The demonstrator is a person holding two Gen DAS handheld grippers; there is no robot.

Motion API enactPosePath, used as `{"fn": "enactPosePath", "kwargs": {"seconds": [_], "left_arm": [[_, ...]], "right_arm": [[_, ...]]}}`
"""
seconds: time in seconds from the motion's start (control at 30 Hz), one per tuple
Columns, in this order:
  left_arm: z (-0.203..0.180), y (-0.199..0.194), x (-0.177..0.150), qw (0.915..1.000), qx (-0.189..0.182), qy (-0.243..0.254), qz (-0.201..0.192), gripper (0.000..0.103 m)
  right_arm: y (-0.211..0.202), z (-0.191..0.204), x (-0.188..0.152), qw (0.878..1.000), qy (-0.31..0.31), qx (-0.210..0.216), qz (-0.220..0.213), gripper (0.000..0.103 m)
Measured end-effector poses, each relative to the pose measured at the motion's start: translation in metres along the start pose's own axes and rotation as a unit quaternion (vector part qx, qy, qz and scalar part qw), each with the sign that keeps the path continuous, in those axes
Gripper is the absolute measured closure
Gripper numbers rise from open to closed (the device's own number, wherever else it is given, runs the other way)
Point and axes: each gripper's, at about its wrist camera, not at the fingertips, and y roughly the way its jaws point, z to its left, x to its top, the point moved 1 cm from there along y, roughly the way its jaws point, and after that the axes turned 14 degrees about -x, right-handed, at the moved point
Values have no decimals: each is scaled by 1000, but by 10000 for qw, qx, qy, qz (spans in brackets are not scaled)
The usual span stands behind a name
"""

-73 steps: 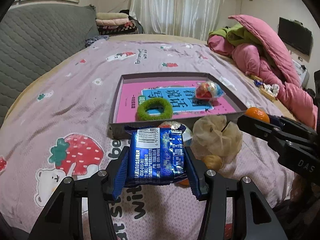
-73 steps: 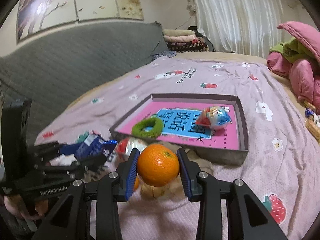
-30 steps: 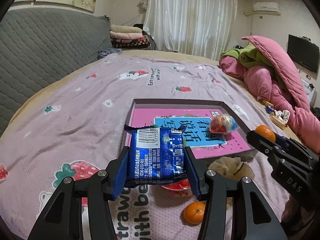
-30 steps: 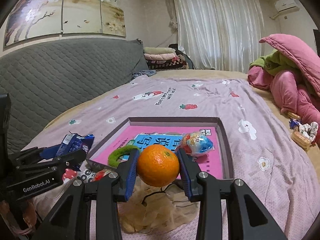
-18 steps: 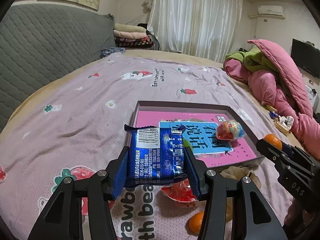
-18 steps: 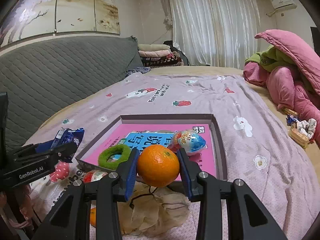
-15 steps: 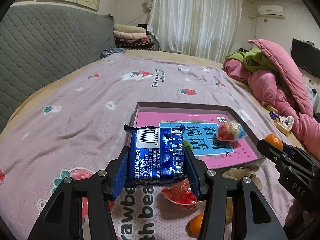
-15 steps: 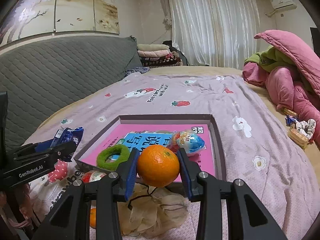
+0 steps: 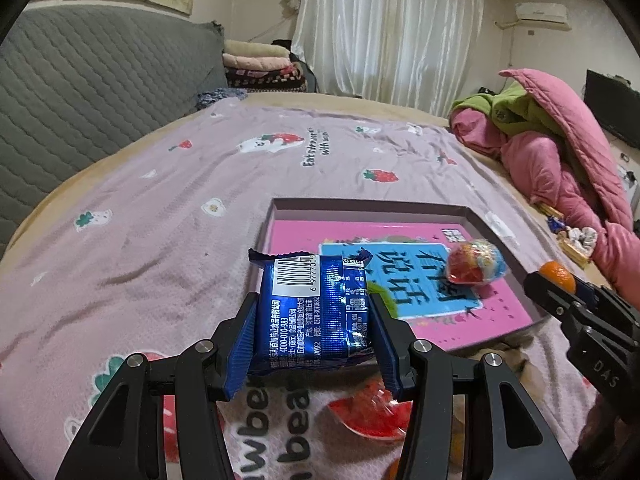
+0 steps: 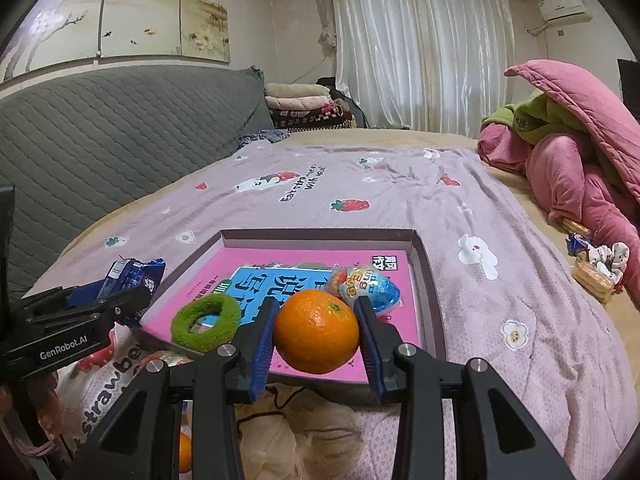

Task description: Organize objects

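Observation:
My left gripper (image 9: 314,334) is shut on a blue snack packet (image 9: 314,310) and holds it above the bed, just before the near left corner of a shallow grey box (image 9: 368,205). My right gripper (image 10: 318,338) is shut on an orange (image 10: 317,330) and holds it over the box's near edge (image 10: 430,276). The box has a pink and blue book (image 10: 260,280) as its floor, with a green fuzzy ring (image 10: 206,322) and a foil-wrapped egg toy (image 10: 366,286) on it. The left gripper and packet show at the left of the right wrist view (image 10: 132,276).
A beige mesh pouch (image 10: 304,436), a red wrapped sweet (image 9: 372,412) and a small orange (image 10: 184,452) lie on the strawberry bedsheet before the box. Pink and green quilts (image 9: 560,148) are heaped at the right. A grey padded headboard (image 9: 92,84) is at the left.
Both grippers have risen and moved forward toward the box, each still holding its object. The loose items on the sheet have slid lower in both views.

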Motion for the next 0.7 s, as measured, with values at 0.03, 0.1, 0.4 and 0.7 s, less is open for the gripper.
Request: {"fn": "enactPosePath", "kwargs": {"seconds": [0.03,0.1,0.4,0.7], "left_arm": [[1,1,1,10000,38,14,-8,49],[3,4,3,10000,33,3,-6,49],[9,15,8,9999,34,-110,84,49],[13,29,9,9996,16,-160,241,49]], "right_arm": [[2,0,1,10000,-1,-13,1,64],[4,1,2,10000,-4,-38,3,64],[12,3,3,10000,12,-63,46,64],[19,5,3,9999,-8,-74,130,64]]}}
